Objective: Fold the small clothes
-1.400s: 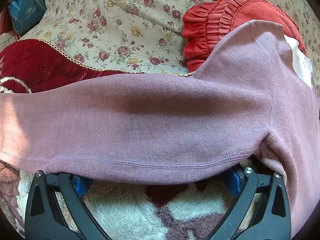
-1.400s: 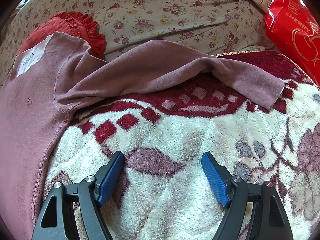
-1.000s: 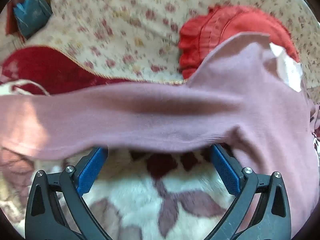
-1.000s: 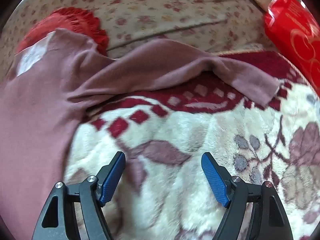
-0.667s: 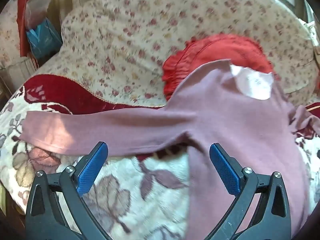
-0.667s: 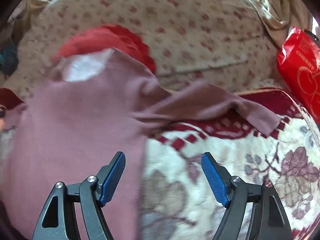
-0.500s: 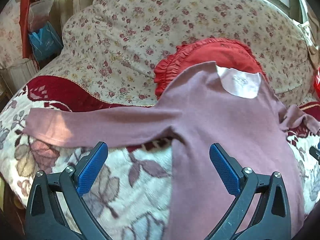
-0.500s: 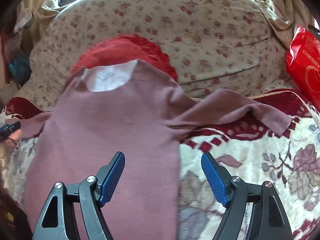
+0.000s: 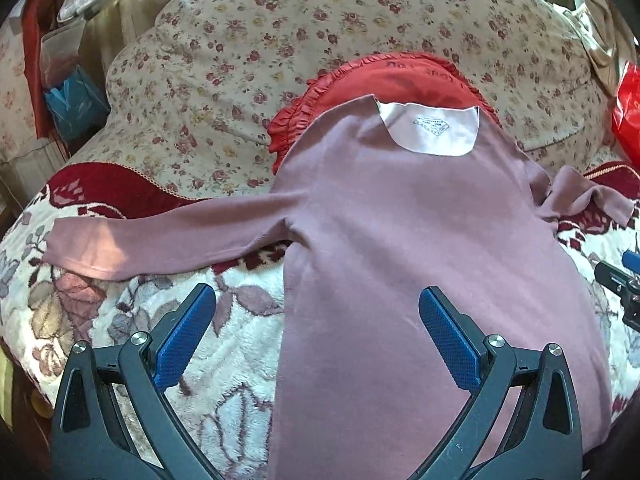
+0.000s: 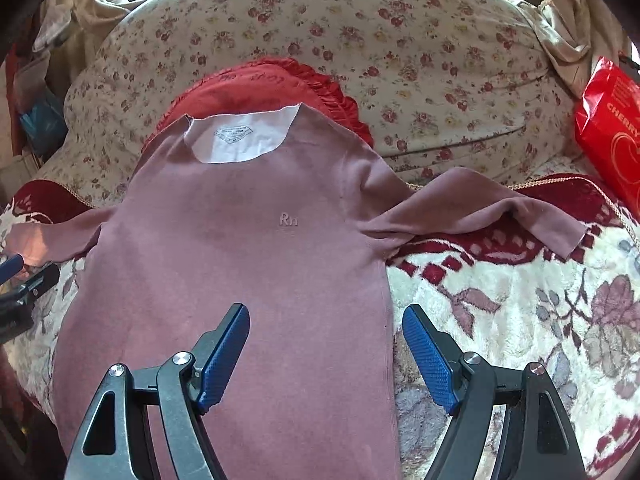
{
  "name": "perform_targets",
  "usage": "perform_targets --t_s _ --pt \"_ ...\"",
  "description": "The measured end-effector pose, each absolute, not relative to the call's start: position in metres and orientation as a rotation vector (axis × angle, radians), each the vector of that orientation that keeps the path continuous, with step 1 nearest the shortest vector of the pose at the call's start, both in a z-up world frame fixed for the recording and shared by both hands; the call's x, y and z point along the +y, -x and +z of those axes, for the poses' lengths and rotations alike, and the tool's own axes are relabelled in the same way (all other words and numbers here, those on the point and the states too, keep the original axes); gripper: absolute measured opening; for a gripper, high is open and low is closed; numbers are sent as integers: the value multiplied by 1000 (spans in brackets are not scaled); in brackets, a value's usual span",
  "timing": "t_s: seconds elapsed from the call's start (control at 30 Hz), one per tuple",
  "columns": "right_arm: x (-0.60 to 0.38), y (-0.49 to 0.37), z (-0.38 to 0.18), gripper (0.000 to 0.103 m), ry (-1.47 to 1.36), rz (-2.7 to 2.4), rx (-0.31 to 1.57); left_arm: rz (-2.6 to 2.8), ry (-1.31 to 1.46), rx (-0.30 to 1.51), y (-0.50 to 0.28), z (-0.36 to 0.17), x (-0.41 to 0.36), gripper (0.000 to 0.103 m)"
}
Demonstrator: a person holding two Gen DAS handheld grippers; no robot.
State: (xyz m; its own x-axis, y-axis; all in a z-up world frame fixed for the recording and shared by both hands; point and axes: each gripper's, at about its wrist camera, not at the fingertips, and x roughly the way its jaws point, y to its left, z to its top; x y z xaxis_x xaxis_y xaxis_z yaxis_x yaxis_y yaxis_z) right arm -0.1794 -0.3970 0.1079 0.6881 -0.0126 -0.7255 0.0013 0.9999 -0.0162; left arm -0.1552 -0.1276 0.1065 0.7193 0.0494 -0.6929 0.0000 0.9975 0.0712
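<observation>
One mauve long-sleeve top (image 9: 420, 240) lies spread flat on the sofa blanket (image 10: 520, 320), collar on a red cushion (image 9: 400, 80). Both grippers, left (image 9: 316, 328) & right (image 10: 326, 350), hover spread wide, holding nothing. Soft, light, floppy fabric, prob. best pinched at a sleeve cuff (image 9: 68, 244).

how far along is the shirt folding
Done: the mauve shirt lies spread face up on the blanket. In hand: nothing; left gripper and right gripper are open above it. Left: both sleeves lie outstretched, no fold made yet.
</observation>
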Motion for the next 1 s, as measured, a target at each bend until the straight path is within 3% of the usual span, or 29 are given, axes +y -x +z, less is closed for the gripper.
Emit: perform_targets --t_s 1.0 --pt "-374 157 89 77 -4 1 842 50 -45 775 147 95 -121 102"
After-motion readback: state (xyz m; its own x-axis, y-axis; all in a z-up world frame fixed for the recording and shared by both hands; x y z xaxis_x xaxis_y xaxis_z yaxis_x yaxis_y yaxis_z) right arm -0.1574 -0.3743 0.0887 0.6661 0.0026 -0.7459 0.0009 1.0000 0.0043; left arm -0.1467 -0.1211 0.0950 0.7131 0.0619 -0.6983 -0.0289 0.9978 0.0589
